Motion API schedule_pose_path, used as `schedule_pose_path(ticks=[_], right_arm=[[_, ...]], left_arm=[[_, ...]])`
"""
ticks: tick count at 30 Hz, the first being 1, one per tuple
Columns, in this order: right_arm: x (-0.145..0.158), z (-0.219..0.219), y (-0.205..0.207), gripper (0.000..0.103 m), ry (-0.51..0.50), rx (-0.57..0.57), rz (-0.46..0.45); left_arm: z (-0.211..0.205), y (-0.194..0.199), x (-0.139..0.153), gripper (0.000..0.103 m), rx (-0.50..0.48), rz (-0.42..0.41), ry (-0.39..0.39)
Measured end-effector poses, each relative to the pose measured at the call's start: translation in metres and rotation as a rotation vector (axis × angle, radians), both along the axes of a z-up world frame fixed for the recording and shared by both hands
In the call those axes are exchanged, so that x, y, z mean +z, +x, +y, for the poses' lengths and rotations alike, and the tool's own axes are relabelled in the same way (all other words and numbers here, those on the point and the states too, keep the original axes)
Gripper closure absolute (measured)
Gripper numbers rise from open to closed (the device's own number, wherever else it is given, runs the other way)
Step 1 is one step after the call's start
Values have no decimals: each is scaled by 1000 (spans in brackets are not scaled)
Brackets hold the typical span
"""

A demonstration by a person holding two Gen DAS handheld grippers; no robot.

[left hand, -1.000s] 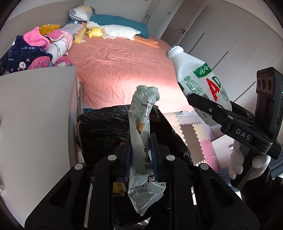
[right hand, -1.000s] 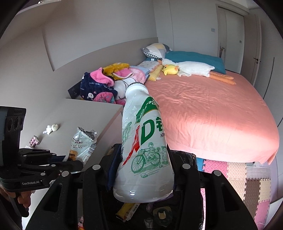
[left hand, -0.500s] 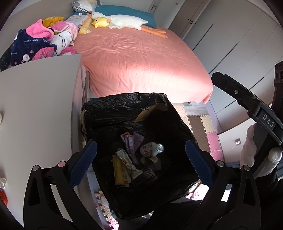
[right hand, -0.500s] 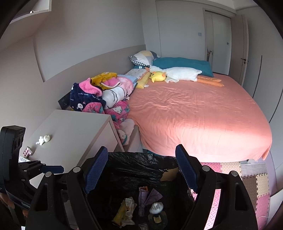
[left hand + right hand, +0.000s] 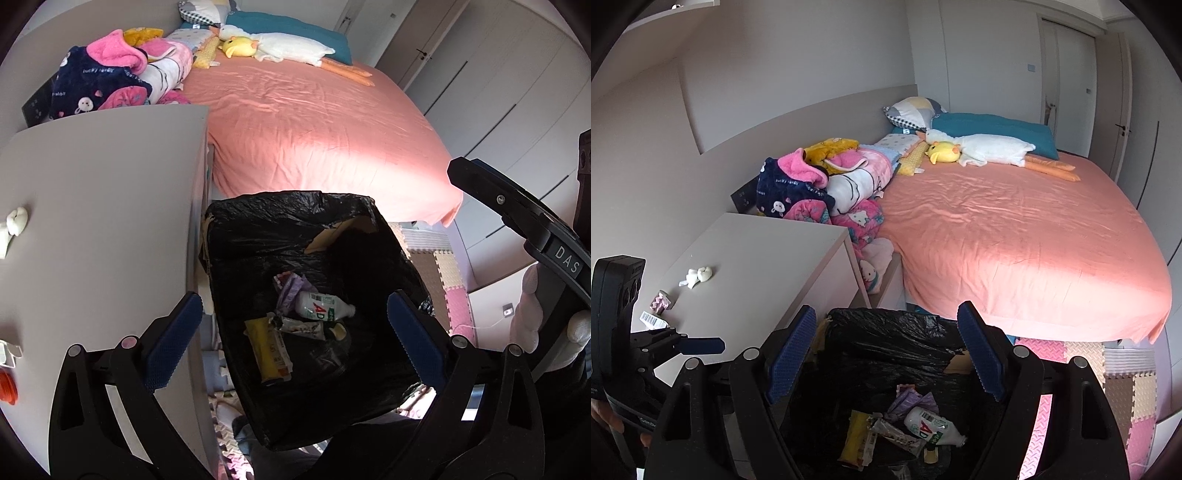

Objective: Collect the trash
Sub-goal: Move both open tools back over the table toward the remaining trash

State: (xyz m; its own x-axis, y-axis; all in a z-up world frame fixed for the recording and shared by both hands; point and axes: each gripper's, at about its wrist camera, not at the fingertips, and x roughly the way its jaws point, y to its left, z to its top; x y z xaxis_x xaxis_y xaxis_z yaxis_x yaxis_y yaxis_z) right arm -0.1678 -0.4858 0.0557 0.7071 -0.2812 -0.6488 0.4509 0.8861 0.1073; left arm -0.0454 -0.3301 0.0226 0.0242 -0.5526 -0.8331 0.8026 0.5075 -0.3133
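A bin lined with a black bag (image 5: 288, 210) (image 5: 886, 325) stands beside the bed. At its bottom lie a white AD milk bottle (image 5: 321, 310) (image 5: 931, 424), a silver snack wrapper (image 5: 301, 328) (image 5: 895, 435), a yellow packet (image 5: 269, 350) (image 5: 855, 439) and a purple wrapper (image 5: 290, 291). My left gripper (image 5: 293, 332) hangs open over the bin with nothing between its blue pads. My right gripper (image 5: 886, 350) is also open and empty above the bin's near side. One of the right gripper's fingers (image 5: 495, 195) shows at the right of the left wrist view.
A white bedside cabinet (image 5: 103, 221) (image 5: 768, 266) stands left of the bin with small items (image 5: 698, 275) on top. The bed with a pink sheet (image 5: 1015, 240) lies behind, with folded blankets (image 5: 827, 184) at its head. Foam floor mats (image 5: 1126, 387) lie to the right.
Both grippers opened. The silver wrapper left my left gripper and the milk bottle left my right gripper; both now lie at the bottom of the bin.
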Motion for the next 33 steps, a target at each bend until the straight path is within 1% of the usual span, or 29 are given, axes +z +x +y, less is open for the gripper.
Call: schedule_pose_path(ticks=[9, 14, 27, 33], right_arm=[[-5, 28, 28, 24, 10, 108, 14], [-8, 47, 45, 24, 12, 172, 15], [-16, 109, 91, 24, 9, 356, 19], [-22, 137, 110, 24, 21, 426, 29]], left_arm=[[35, 16, -4, 7, 110, -1, 2], [60, 25, -6, 7, 182, -14, 17], [135, 43, -14, 7, 373, -22, 46], [164, 47, -19, 7, 441, -27, 61]])
